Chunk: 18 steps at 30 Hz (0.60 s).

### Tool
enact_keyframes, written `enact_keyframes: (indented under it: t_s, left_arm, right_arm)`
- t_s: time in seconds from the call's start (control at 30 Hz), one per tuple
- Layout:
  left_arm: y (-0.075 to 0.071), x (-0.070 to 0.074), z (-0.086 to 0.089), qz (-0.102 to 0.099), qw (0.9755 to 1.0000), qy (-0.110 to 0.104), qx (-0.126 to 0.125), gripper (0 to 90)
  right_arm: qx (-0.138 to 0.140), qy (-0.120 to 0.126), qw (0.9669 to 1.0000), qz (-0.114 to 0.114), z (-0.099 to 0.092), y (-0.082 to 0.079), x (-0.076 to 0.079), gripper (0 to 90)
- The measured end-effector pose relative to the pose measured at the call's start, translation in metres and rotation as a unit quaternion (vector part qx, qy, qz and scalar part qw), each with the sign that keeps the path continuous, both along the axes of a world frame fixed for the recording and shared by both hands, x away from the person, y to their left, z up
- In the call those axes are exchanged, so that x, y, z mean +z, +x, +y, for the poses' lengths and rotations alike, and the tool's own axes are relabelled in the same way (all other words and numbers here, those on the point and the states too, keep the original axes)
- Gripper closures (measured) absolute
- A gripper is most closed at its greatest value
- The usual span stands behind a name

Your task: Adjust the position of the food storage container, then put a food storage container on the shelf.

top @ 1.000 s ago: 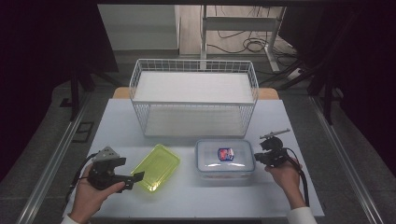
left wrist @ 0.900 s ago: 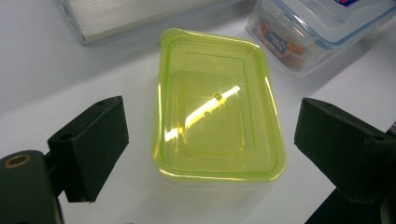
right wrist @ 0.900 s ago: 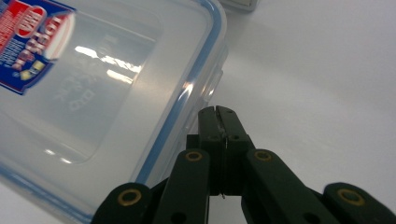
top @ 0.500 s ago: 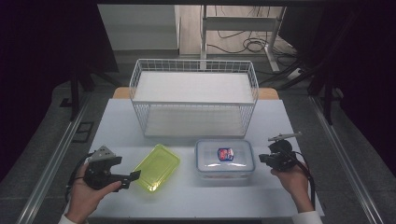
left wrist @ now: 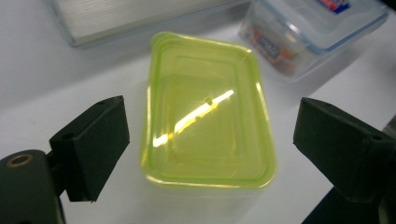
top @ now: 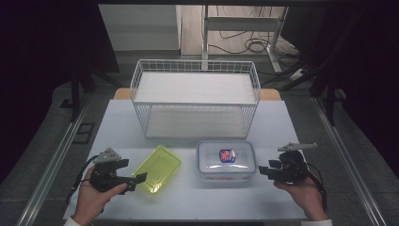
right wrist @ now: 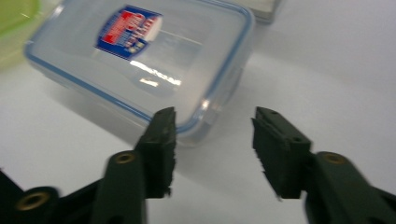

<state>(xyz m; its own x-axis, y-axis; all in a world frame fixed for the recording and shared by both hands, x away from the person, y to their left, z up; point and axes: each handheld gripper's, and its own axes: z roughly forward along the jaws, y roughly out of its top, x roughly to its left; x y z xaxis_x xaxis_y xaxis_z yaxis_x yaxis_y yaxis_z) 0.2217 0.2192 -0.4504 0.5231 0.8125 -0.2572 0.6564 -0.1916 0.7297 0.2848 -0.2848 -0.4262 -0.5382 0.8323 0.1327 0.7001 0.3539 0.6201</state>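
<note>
Two tubs are seen near the table's point(top: 291, 117) front edge, before a wire basket point(top: 195, 101). The green tub point(top: 157, 168) lies left of centre, framed by the spread, empty jaws of the left gripper point(top: 134, 181). The clear tub point(top: 227, 161) sits beside it; the right gripper point(top: 262, 172), its jaws just opened and empty, is held at the tub's right corner.

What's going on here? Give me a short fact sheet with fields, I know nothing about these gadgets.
Setting: white table with a white wire basket at the back
Left gripper: open, aimed at the yellow-green container, not touching it
Right gripper: fingers have just been opening, nothing between them, beside the clear lidded box
Clear lidded box: lid on, blue rim, red and blue label
Held: nothing
</note>
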Motion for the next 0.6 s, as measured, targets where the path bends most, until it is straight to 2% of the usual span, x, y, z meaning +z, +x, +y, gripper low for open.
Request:
enact_keyframes:
  t_s: [0.17, 0.2, 0.43, 0.6]
  left_arm:
    - [0.0005, -0.0003, -0.0025, 0.006, 1.0, -0.007, -0.002, 11.0]
    - [0.0007, -0.0003, -0.0026, 0.007, 0.9999, -0.009, -0.001, 11.5]
    - [0.0027, -0.0005, -0.0045, 0.013, 0.9996, -0.024, -0.007, 11.6]
    - [0.0048, -0.0001, -0.0084, 0.024, 0.9984, -0.049, -0.016, 11.6]
  right_arm:
    - [0.009, 0.014, 0.9999, -0.003, 0.0064, 0.0002, 0.0024, 35.9]
    - [0.015, 0.024, 0.9996, -0.003, 0.0077, 0.0006, 0.0032, 34.0]
    - [0.02, 0.03, 0.9994, -0.004, 0.0069, 0.0011, 0.004, 31.7]
    - [0.022, 0.033, 0.9992, -0.003, 0.0061, 0.0012, 0.0052, 31.1]
